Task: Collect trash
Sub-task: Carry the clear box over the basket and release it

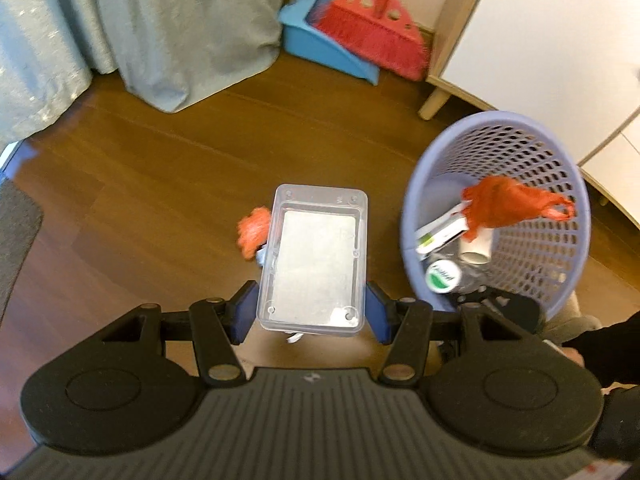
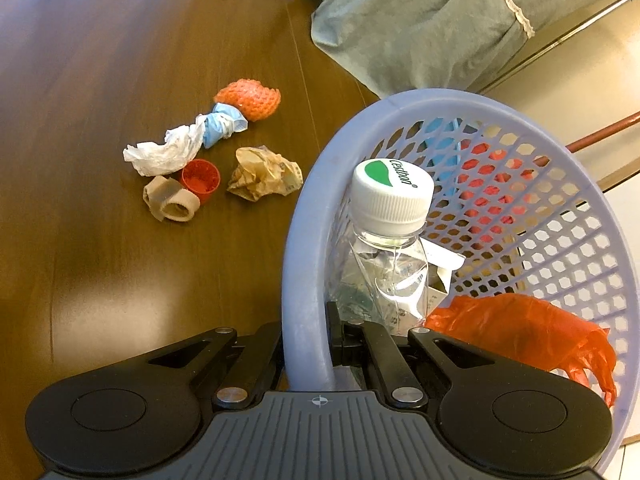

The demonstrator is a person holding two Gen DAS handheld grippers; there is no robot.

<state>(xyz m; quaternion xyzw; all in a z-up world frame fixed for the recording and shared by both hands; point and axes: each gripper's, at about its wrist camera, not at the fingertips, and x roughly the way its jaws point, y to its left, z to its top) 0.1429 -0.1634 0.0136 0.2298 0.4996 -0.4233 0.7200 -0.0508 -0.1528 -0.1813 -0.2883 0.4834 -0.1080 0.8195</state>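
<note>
your left hand-held gripper (image 1: 311, 312) stood about half open with its blue pads pressed on the two long sides of a clear plastic box (image 1: 314, 258), gripped near its closer end, so the box hung out ahead of the fingers above the wooden floor (image 1: 160, 168). that hold looked chosen to carry it across to the lilac basket (image 1: 416, 184), which sat just to the right. your right hand-held gripper (image 2: 308, 354) was closed tight on the basket's near rim, one finger outside the wall and one inside; i judge you held it that way to tip the mouth toward the incoming piece and keep it from sliding.

inside the basket lay a clear bottle with a white cap (image 2: 392, 192), a torn white carton (image 2: 440, 276) and an orange plastic bag (image 2: 520, 332). on the floor, well apart from the basket, waited the rest: an orange foam net (image 2: 250, 98), a blue-and-white twist of wrapper (image 2: 188, 142), a red cap (image 2: 200, 176), a beige tape roll (image 2: 172, 202) and a crumpled brown paper (image 2: 262, 174).

from the left wrist view the box covered most of that heap; only the foam net showed beside it, blurred. the right gripper's fingertips were hidden by the basket wall. a red broom (image 1: 376, 36) and blue dustpan (image 1: 320, 44) stood in the corner, the broom's handle cut off.
</note>
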